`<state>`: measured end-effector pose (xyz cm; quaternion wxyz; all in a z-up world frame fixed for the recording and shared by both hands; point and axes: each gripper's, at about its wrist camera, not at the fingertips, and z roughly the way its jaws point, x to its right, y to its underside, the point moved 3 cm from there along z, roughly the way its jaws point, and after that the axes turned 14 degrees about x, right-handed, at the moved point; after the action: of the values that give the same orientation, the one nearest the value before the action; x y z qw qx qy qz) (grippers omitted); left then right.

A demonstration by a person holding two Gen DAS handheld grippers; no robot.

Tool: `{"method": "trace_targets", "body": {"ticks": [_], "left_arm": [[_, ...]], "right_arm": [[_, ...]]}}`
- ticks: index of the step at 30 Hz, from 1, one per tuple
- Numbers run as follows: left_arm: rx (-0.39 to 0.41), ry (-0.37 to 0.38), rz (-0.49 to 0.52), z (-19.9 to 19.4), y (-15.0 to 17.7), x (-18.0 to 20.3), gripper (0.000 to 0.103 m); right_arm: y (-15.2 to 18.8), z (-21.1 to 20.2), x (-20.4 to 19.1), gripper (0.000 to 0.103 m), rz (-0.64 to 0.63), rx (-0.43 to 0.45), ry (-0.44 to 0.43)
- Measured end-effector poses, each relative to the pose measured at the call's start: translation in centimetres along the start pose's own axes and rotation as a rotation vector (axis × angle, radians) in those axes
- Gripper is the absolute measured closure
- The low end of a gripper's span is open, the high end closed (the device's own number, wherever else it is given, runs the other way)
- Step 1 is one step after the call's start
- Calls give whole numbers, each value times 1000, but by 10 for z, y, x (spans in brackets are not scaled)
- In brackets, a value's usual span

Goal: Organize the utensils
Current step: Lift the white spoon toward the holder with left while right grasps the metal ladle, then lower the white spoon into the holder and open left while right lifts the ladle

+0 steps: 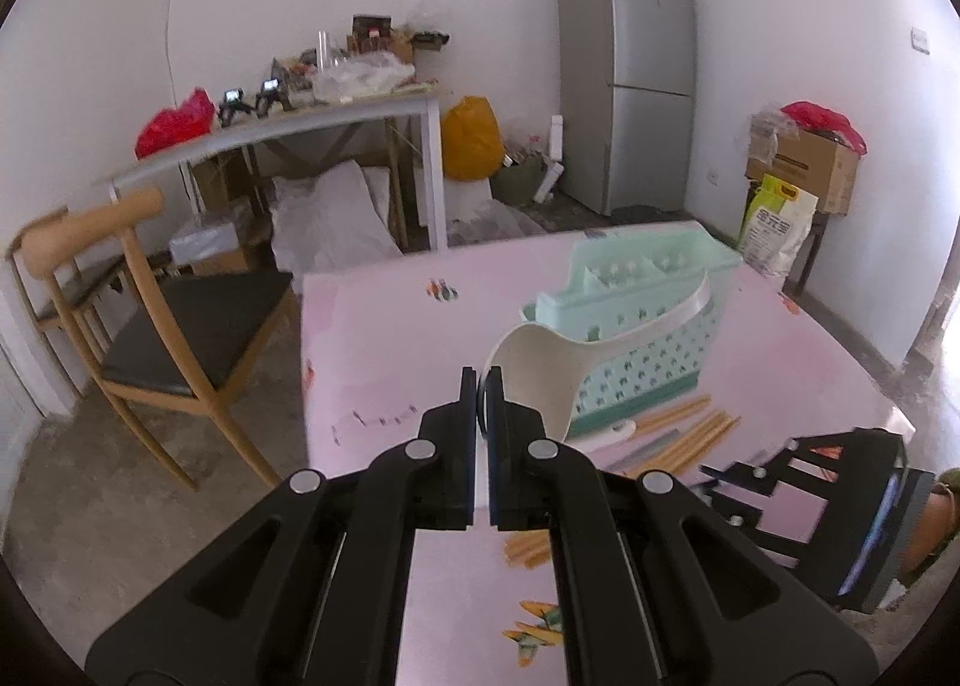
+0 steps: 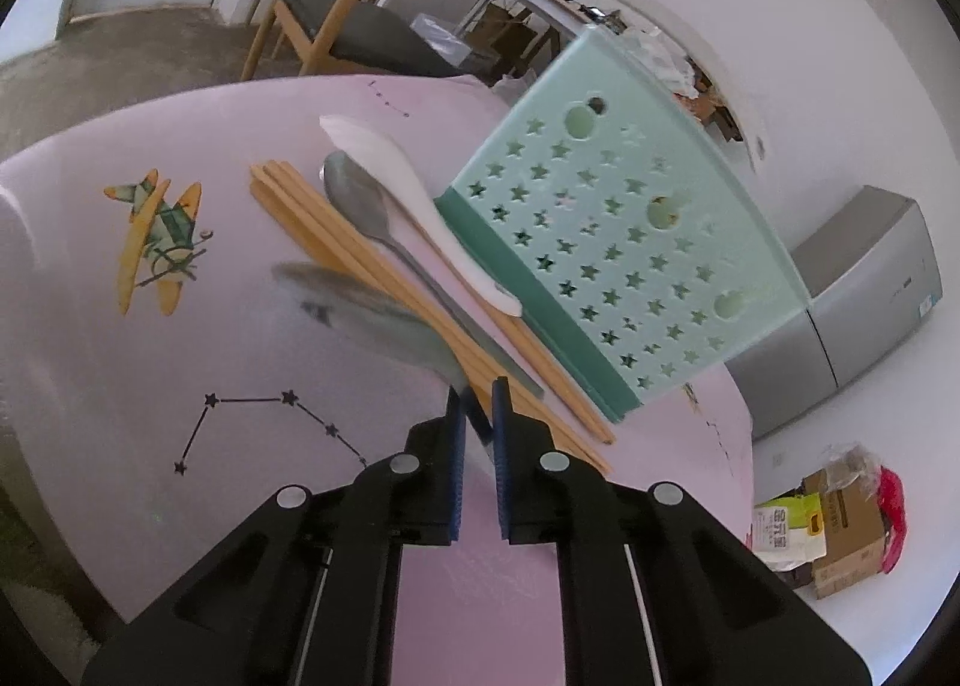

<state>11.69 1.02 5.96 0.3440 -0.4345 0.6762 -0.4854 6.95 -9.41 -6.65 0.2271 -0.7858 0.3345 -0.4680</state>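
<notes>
Cream ladle [image 1: 540, 368], broad-bowled with a curved flat handle, held above the pink table [image 1: 384, 338] in front of the mint utensil basket [image 1: 636, 350]; the left gripper [image 1: 482, 380] is clamped on the bowl's rim. Only the left-wrist view shows this grip and the basket's inner dividers. The right-wrist view alone shows the basket's star-punched wall, and beside its dark green base a white soup spoon [image 2: 414, 206], a metal spoon [image 2: 360, 200] and wooden chopsticks [image 2: 336, 242] lying together. The right gripper [image 2: 478, 404], jaws nearly together, pinches the handle of a blurred grey spoon [image 2: 372, 320] raised over the chopsticks
</notes>
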Motion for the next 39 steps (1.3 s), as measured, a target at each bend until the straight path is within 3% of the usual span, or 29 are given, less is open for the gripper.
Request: {"method": "trace_targets", "body": {"ticks": [6, 11, 16, 21, 25, 30, 39], "left_arm": [[53, -71, 197, -2, -40, -2, 101], [64, -105, 454, 10, -72, 7, 101], [-2, -103, 697, 36, -80, 26, 101], [-102, -89, 910, 62, -67, 44, 101], [-137, -112, 1073, 76, -57, 53, 101], [-154, -73, 1109, 85, -58, 67, 101], [-182, 61, 760, 111, -66, 78, 97]], "right_arm": [[5, -13, 42, 98, 161, 19, 14], [10, -25, 79, 99, 324, 41, 20], [18, -34, 104, 99, 439, 71, 41], [24, -39, 116, 99, 505, 95, 53], [24, -43, 117, 99, 530, 107, 57], [29, -47, 124, 99, 569, 120, 59], [30, -49, 141, 99, 627, 128, 83]]}}
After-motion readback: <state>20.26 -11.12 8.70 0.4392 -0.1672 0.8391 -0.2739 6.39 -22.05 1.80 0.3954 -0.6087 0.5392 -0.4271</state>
